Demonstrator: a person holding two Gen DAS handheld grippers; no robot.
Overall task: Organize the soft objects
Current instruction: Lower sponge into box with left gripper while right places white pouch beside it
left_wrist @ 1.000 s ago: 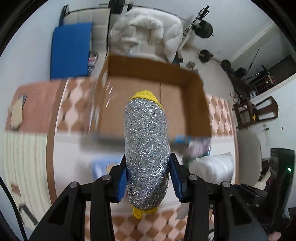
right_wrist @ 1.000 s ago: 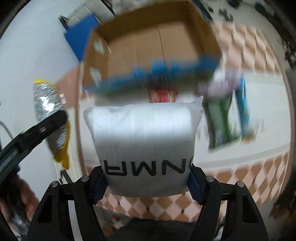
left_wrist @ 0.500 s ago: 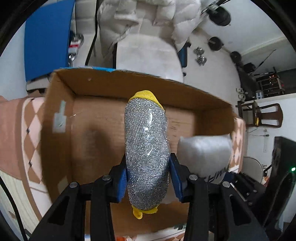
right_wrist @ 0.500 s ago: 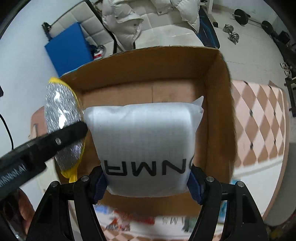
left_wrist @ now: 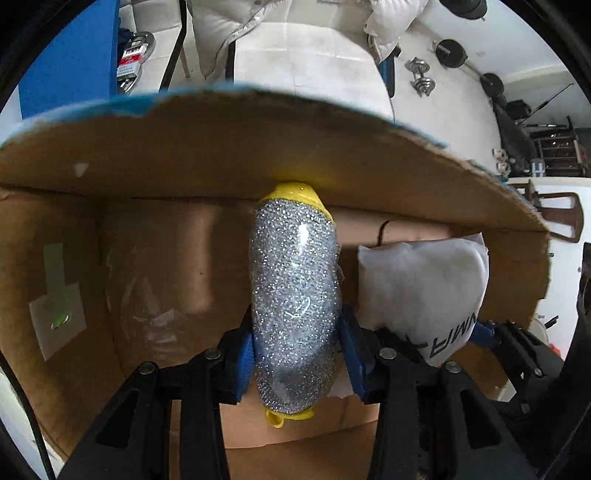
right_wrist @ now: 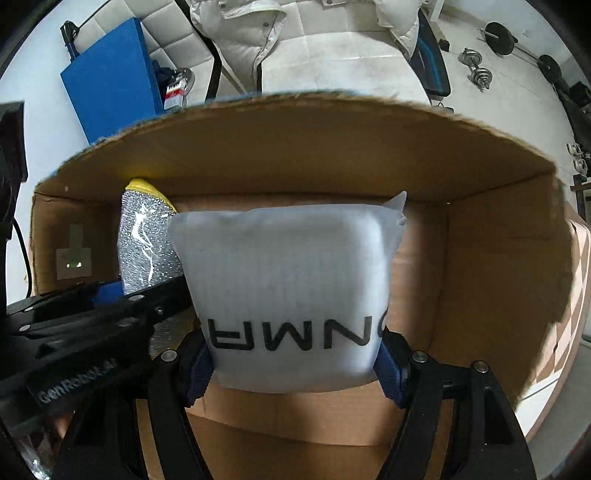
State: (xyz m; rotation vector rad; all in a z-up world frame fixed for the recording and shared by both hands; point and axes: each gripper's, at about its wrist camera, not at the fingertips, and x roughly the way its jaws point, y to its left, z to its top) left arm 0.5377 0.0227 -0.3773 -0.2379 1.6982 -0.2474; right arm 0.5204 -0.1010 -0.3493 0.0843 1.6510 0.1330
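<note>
Both soft things are down inside the box [right_wrist: 480,229] but not yet let go. The left gripper [left_wrist: 295,354] is clamped on the sponge [left_wrist: 295,295], and the right gripper [right_wrist: 295,365] on the white pack [right_wrist: 288,280] beside it. Releasing both is what remains.

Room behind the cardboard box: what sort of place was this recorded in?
Probably a living room at home that doubles as a workout corner: a white tufted sofa with a white puffer jacket thrown over it, and dumbbells and weight plates on the floor.
</note>
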